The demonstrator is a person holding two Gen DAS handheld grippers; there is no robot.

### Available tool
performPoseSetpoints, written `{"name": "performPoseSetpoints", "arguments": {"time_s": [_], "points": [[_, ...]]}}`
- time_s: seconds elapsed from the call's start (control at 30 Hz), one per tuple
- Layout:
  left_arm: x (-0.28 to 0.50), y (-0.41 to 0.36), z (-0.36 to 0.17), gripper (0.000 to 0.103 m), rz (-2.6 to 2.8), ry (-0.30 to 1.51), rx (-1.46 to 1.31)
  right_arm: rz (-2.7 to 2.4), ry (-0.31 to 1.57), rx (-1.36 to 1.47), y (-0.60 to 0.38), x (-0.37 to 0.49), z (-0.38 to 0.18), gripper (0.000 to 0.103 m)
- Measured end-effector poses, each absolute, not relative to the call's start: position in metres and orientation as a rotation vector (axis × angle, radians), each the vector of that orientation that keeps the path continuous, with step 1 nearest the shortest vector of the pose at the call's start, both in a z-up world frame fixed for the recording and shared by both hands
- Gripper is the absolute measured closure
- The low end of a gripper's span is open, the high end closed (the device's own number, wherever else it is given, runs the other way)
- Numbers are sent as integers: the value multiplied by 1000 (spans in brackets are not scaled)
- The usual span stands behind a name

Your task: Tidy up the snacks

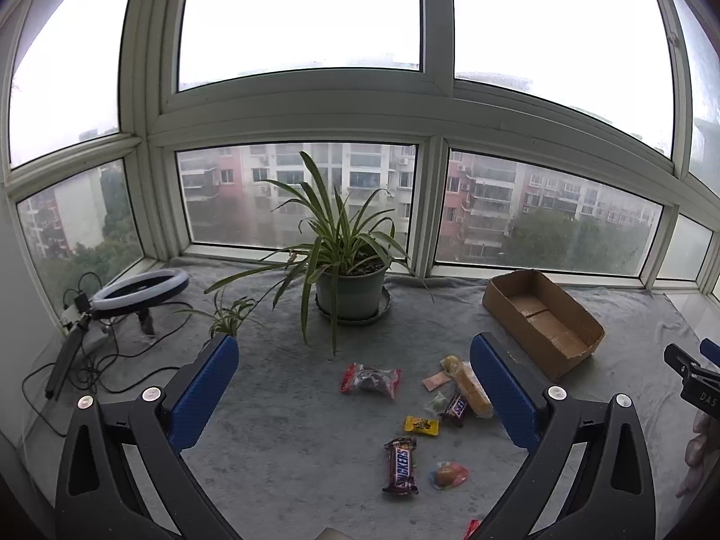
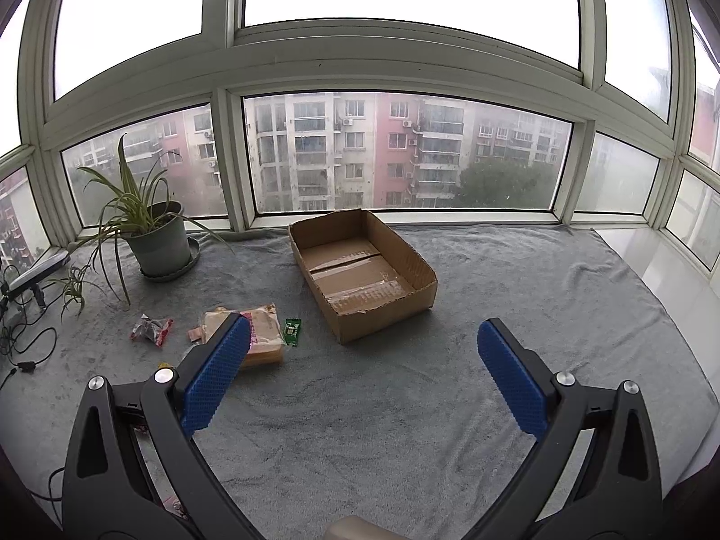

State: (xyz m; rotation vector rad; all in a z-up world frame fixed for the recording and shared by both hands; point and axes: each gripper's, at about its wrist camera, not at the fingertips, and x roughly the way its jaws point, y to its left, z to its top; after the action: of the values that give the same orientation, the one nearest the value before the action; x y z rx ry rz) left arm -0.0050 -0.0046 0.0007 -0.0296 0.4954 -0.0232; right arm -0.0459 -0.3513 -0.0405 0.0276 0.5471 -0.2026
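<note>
Several snacks lie scattered on the grey cloth [image 1: 288, 432]: a Snickers bar [image 1: 400, 465], a second small Snickers [image 1: 455, 407], a yellow candy [image 1: 421, 425], a round wrapped sweet [image 1: 447, 475], a red-ended packet [image 1: 371, 379] and a wrapped cake [image 1: 472, 388]. The open, empty cardboard box [image 1: 542, 321] stands to their right; it also shows in the right wrist view [image 2: 360, 270]. My left gripper [image 1: 355, 387] is open above the snacks. My right gripper [image 2: 364, 360] is open above bare cloth, in front of the box; the cake [image 2: 261, 337], a green candy [image 2: 292, 330] and the red-ended packet [image 2: 152, 329] lie to its left.
A potted spider plant [image 1: 351, 288] stands at the back by the windows. A ring light [image 1: 139, 290] with tangled cables [image 1: 81, 369] lies at the far left. The right gripper's body [image 1: 693, 378] shows at the right edge of the left wrist view. White sill [image 2: 675, 279] borders the cloth on the right.
</note>
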Motion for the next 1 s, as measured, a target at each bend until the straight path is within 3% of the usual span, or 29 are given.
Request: {"name": "performPoseSetpoints", "arguments": {"time_s": [1.0], "points": [[-4, -11, -2, 1, -37, 503, -21, -207, 554, 23, -350, -45, -45, 0]]}}
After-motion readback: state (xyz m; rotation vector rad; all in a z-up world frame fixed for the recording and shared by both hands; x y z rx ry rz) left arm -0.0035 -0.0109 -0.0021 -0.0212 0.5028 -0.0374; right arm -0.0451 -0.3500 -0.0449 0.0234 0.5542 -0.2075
